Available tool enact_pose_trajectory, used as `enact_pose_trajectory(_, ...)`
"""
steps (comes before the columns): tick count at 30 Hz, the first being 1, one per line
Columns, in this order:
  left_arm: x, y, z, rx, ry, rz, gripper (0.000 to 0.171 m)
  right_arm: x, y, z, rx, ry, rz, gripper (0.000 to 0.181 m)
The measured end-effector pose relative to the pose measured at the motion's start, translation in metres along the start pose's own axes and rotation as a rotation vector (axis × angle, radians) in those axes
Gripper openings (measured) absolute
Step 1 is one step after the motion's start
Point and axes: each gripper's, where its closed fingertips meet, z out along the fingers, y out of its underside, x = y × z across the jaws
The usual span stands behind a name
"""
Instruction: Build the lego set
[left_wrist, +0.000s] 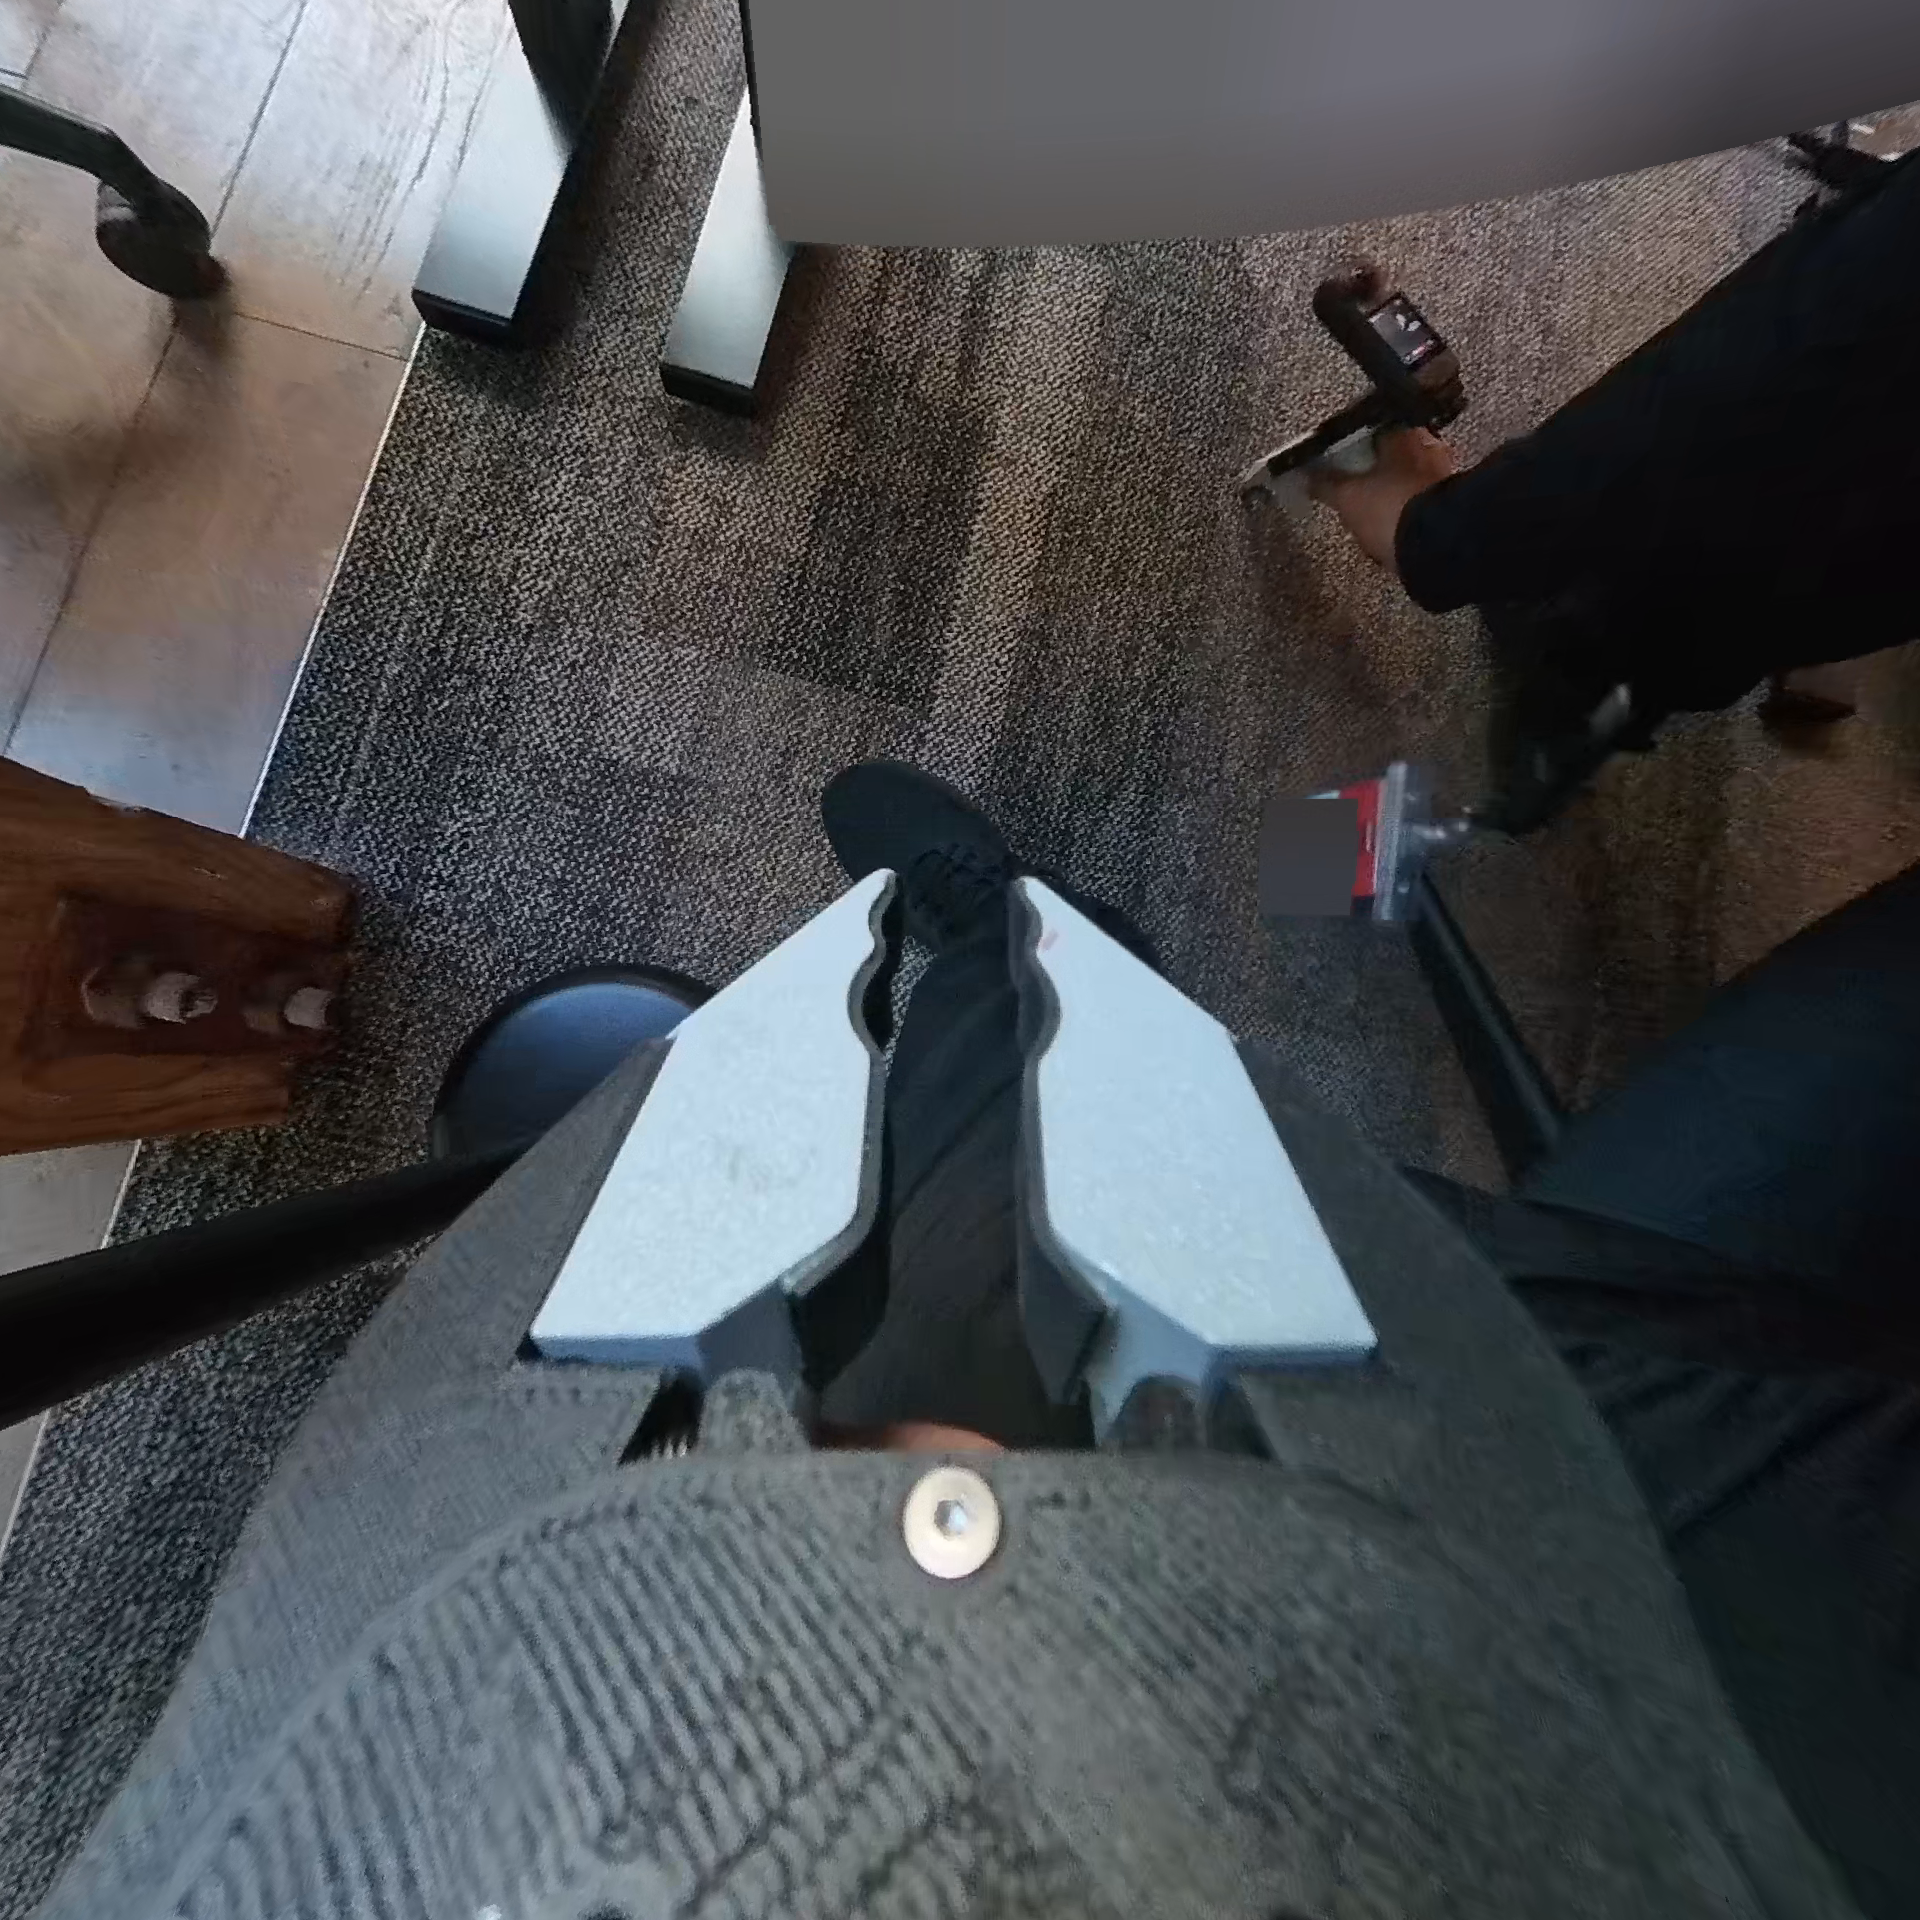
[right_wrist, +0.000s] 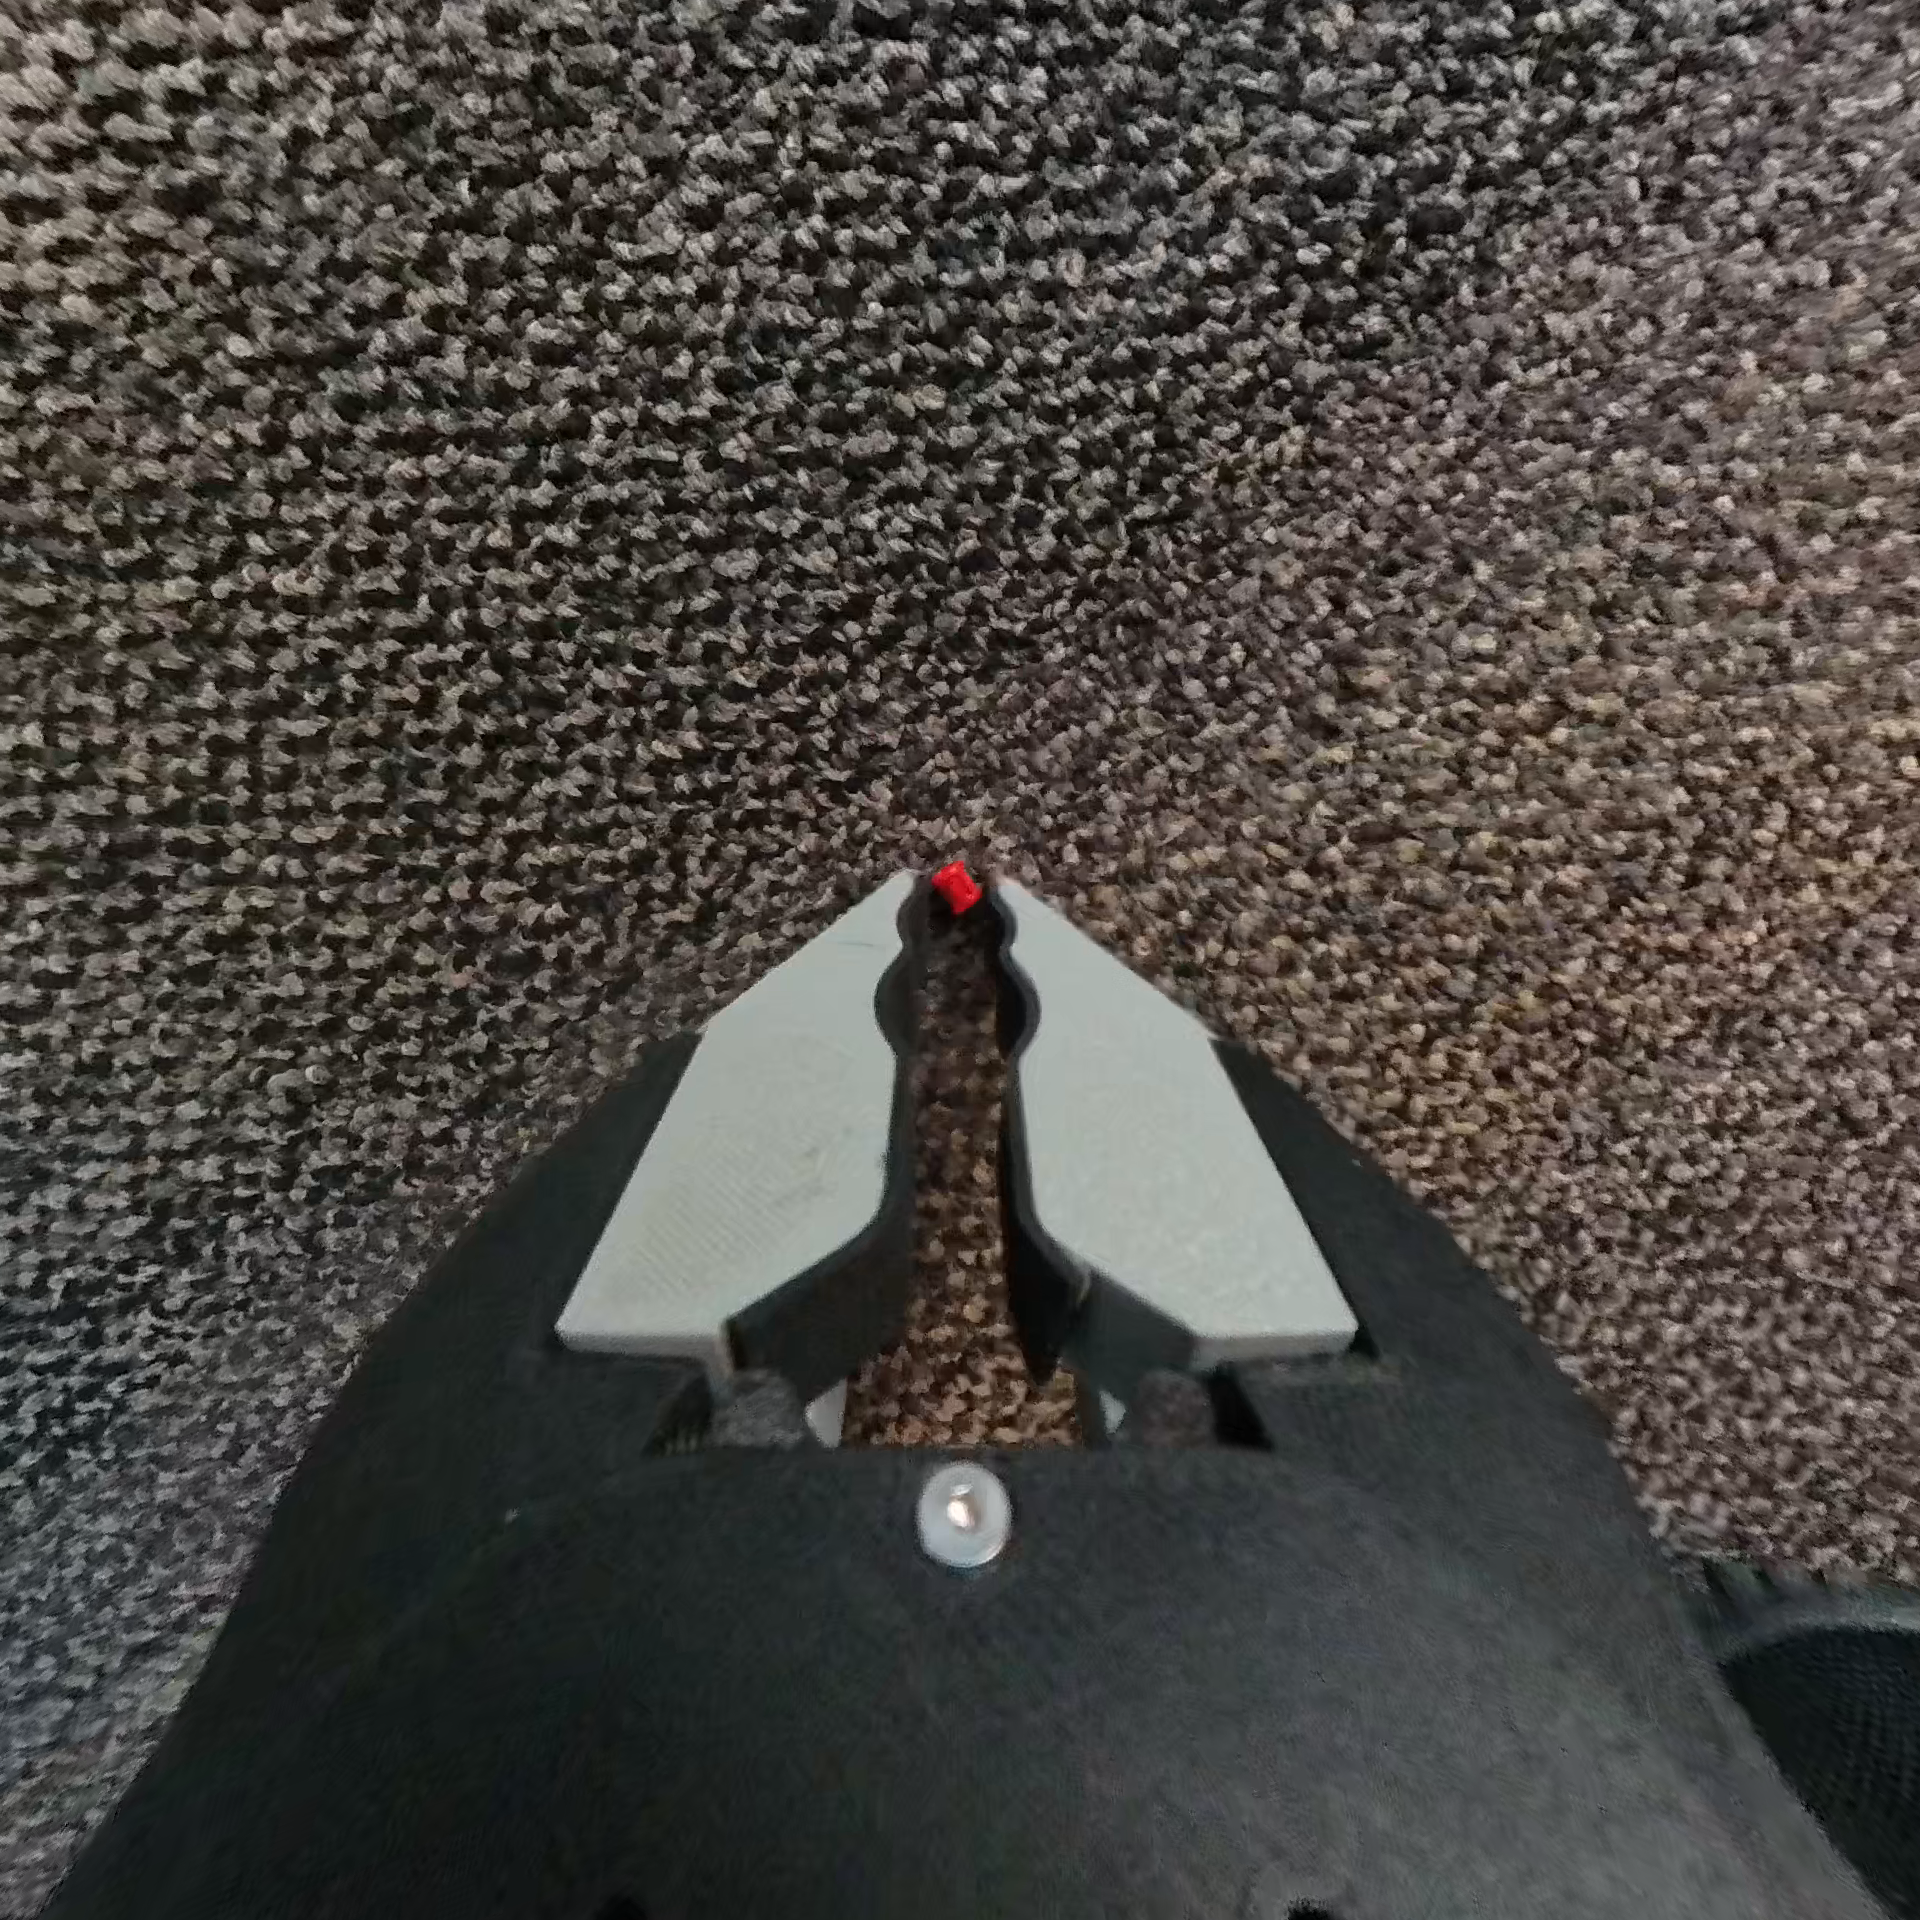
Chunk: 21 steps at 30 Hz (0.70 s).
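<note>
Right gripper points down at the speckled carpet, and its tips pinch a small red lego piece just above the pile. Left gripper hangs with a gap between its fingers and grips nothing, above a dark shoe and trouser leg.

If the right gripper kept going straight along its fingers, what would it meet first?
The right gripper points down at the carpet, with a small red piece at its fingertips. It would probably meet that piece first, if it is not already touching it, then the carpet; depth is unclear.
</note>
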Motion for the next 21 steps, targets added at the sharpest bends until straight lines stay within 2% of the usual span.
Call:
enact_pose_trajectory(1, 0.000, 0.000, 0.000, 0.000, 0.001, 0.000, 0.017, 0.000, 0.000, 0.000, -0.004, -0.005, 0.003, 0.004)
enact_pose_trajectory(7, 0.001, -0.001, 0.000, 0.002, 0.003, 0.007, 0.017, -0.005, -0.004, -0.012, -0.001, -0.004, -0.052, 0.005)
enact_pose_trajectory(9, 0.002, -0.007, 0.001, 0.017, 0.001, 0.029, 0.017, -0.014, -0.007, -0.030, -0.009, -0.011, -0.112, 0.005)
enact_pose_trajectory(11, 0.004, -0.019, 0.001, 0.054, 0.010, 0.056, 0.019, -0.033, -0.014, -0.064, -0.006, -0.020, -0.232, 0.005)
enact_pose_trajectory(15, 0.013, -0.062, 0.005, 0.173, 0.056, 0.093, 0.023, -0.094, -0.048, -0.174, 0.077, -0.071, -0.440, 0.005)
enact_pose_trajectory(18, 0.023, -0.112, 0.009, 0.334, 0.061, 0.182, 0.019, -0.152, -0.082, -0.285, 0.193, -0.189, -0.468, 0.005)
enact_pose_trajectory(21, 0.048, -0.162, 0.015, 0.422, 0.133, 0.253, 0.020, -0.215, -0.100, -0.405, 0.324, -0.328, -0.539, 0.005)
